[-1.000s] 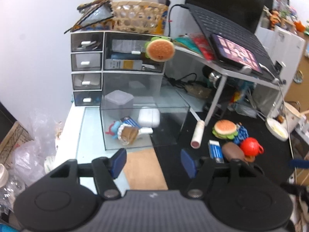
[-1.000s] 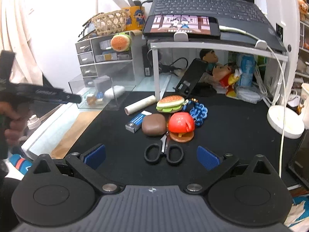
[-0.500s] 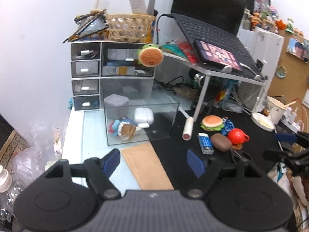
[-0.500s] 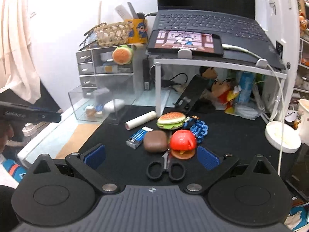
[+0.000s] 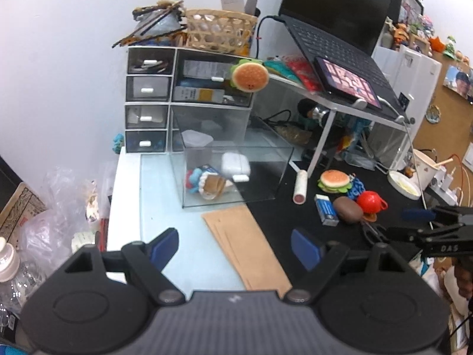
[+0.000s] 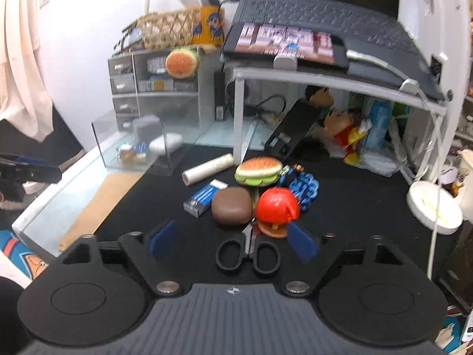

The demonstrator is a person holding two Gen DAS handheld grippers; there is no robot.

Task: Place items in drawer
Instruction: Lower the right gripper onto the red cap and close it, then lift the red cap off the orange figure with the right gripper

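A clear drawer [image 5: 236,162] stands pulled out from the grey organizer [image 5: 189,100]; it holds a white case [image 5: 235,164] and small toys. It also shows in the right wrist view [image 6: 139,145]. On the black mat lie a toy burger [image 6: 258,170], a brown case [image 6: 232,205], a red toy [image 6: 278,207], a blue chain [image 6: 306,185], a blue box [image 6: 202,196], a white roll [image 6: 208,168] and black scissors [image 6: 248,253]. My left gripper [image 5: 235,247] is open and empty, back from the drawer. My right gripper [image 6: 233,241] is open over the scissors.
A laptop and tablet [image 6: 283,40] sit on a metal stand [image 6: 325,81] above the mat. A brown envelope [image 5: 245,245] lies before the drawer. A basket [image 5: 220,32] tops the organizer. A white dish [image 6: 433,204] sits at right. Bags [image 5: 38,230] crowd the left.
My left gripper has pulled back and up from the drawer. My right gripper has moved forward and lower toward the scissors and the toys.
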